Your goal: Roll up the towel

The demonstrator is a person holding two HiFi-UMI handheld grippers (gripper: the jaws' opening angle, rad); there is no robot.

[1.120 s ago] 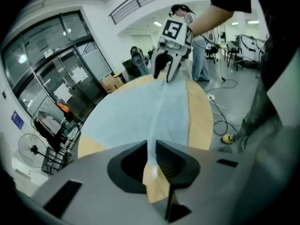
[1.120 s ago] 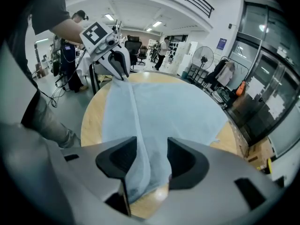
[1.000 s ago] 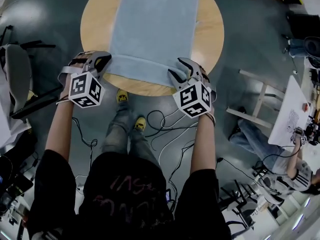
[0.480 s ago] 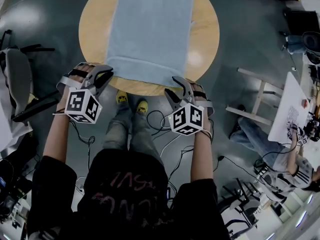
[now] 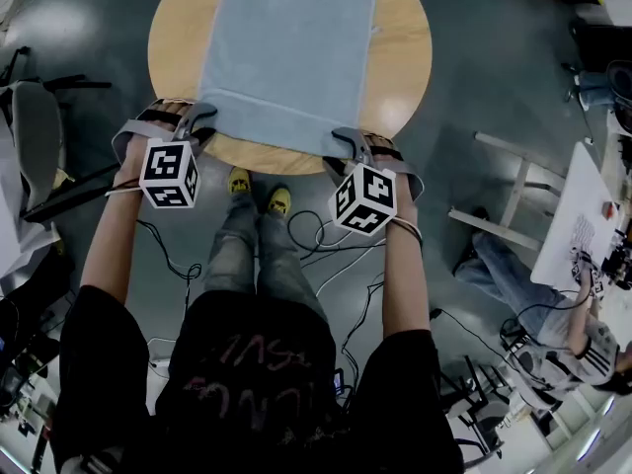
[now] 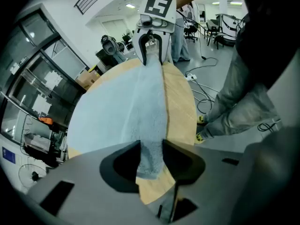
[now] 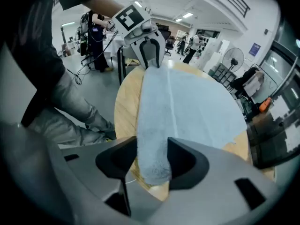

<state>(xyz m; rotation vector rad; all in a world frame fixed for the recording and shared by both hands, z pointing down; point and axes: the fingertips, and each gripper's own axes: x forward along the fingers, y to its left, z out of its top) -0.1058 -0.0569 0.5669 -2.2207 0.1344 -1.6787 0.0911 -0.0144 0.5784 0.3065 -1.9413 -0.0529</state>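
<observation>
A light blue towel lies spread on the round wooden table, and its near edge is turned over into a thick fold. At the fold's left end is my left gripper. Its jaws have just been opening, and the fold's end sits between them. My right gripper is at the fold's right end, open, with that end in its gap. Each gripper view shows the other gripper across the fold: the right gripper and the left gripper.
My legs and yellow shoes stand just under the table's near edge, among cables on the floor. A chair stands at the left. At the right are a wooden frame, a white table and a seated person.
The left gripper's jaws have gone from shut to open at the fold's left end. The right gripper drew back toward me, then came in again onto the right end.
</observation>
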